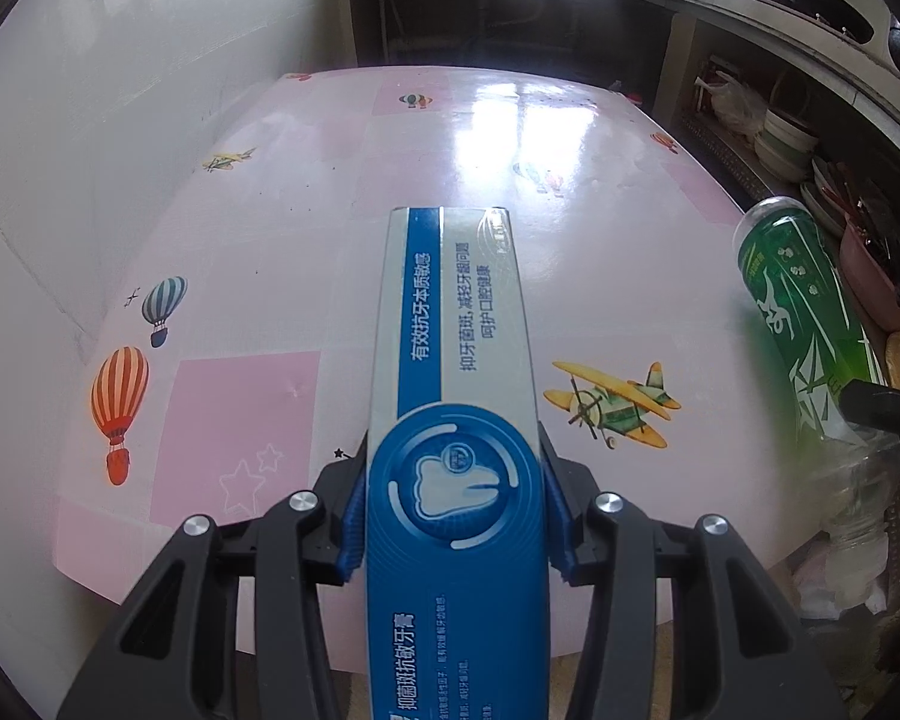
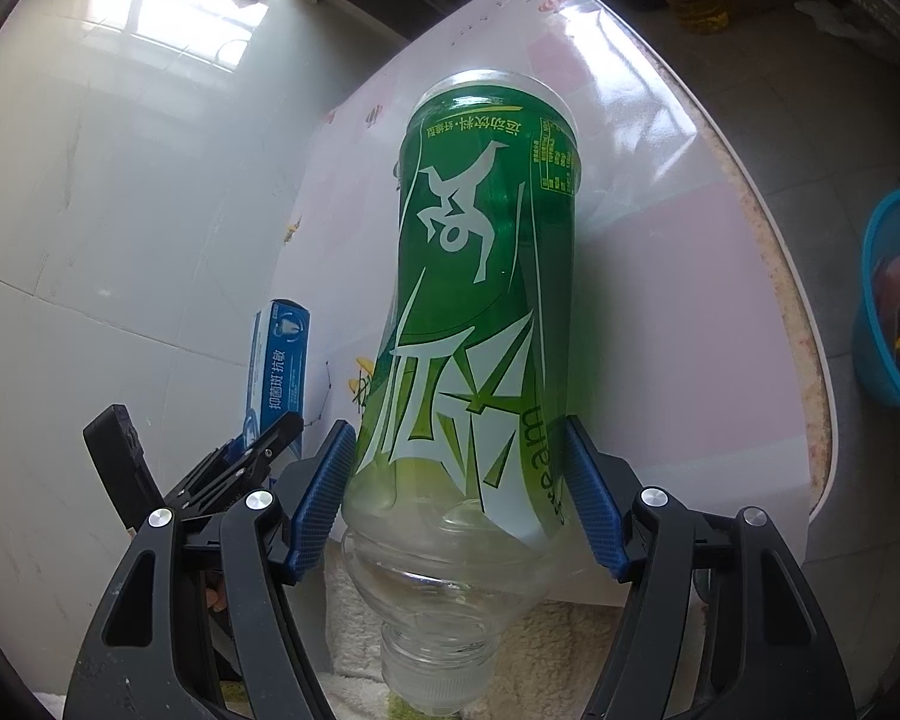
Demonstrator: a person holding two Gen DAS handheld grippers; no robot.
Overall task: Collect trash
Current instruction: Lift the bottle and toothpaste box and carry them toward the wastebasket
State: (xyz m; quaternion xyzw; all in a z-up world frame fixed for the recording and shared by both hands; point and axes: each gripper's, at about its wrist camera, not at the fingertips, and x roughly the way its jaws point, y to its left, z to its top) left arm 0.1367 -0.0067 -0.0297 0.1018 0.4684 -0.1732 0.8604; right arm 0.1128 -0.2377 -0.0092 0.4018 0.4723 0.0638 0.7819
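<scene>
My left gripper is shut on a blue and white toothpaste box, held lengthwise above the pink table. My right gripper is shut on a green-labelled clear plastic bottle, gripped near its neck with the cap toward the camera. The bottle also shows in the left wrist view at the right edge. The toothpaste box and the left gripper show at the lower left of the right wrist view.
The pink tablecloth carries balloon and plane prints. A white tiled wall runs along the table's left. Shelves with bowls stand at the right. A blue basket with scraps sits on the floor beyond the table's right edge.
</scene>
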